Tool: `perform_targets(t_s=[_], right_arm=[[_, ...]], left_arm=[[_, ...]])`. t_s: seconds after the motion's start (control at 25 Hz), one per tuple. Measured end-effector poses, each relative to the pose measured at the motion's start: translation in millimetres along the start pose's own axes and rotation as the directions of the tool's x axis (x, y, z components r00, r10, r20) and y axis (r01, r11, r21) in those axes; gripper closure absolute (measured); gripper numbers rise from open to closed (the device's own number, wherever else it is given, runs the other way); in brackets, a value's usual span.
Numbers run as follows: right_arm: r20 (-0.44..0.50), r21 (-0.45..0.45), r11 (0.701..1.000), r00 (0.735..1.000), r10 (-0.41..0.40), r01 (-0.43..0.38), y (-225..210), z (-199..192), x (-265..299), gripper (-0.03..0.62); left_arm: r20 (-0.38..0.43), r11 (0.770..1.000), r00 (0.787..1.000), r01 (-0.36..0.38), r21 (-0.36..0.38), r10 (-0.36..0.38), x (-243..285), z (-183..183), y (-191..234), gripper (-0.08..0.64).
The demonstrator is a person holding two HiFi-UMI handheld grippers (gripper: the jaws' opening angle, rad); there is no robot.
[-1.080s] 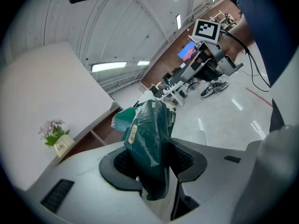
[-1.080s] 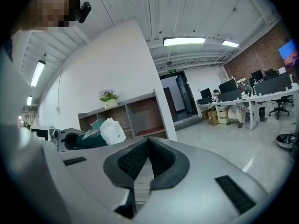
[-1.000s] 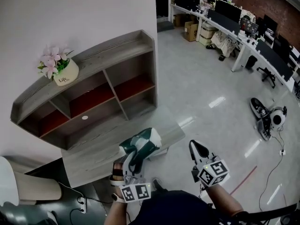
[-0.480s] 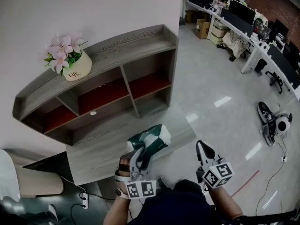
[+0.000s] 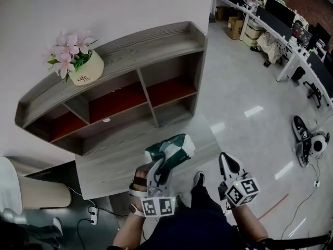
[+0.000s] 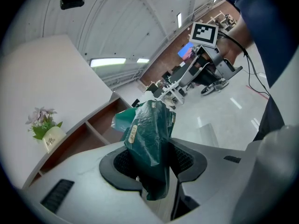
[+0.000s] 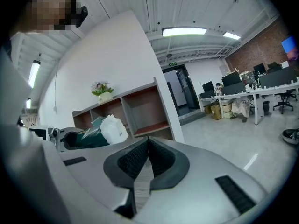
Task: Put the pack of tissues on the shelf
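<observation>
Below us, a green pack of tissues [image 5: 169, 149] was pinched between the jaws of our left gripper [image 5: 157, 166]. We held it above the low grey table [image 5: 104, 165] in front of the shelf [image 5: 130, 48], not yet on it. Its lower end was hidden inside the jaws, and its label was too small to read. Our right gripper [image 5: 228, 163] had its jaws pressed together, seemingly on nothing. A flower pot [image 5: 86, 71] stood on the shelf's top.
</observation>
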State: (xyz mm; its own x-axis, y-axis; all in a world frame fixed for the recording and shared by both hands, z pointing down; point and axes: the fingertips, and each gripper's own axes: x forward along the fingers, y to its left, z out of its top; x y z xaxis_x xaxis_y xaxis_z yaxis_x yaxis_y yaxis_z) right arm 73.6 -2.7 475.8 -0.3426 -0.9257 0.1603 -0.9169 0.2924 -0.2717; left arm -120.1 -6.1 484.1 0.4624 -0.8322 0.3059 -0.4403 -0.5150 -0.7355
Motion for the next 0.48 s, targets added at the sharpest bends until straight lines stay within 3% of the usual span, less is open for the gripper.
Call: perform_targets(t_s=[0.48], right_arm=[[0.016,0.023,0.997,0.998,0.067,-0.068,-64,31,59,0.581]], left_arm=[[-0.063,0.999,0.997,-0.045,0.017,0.046,73,23,25,0.391]])
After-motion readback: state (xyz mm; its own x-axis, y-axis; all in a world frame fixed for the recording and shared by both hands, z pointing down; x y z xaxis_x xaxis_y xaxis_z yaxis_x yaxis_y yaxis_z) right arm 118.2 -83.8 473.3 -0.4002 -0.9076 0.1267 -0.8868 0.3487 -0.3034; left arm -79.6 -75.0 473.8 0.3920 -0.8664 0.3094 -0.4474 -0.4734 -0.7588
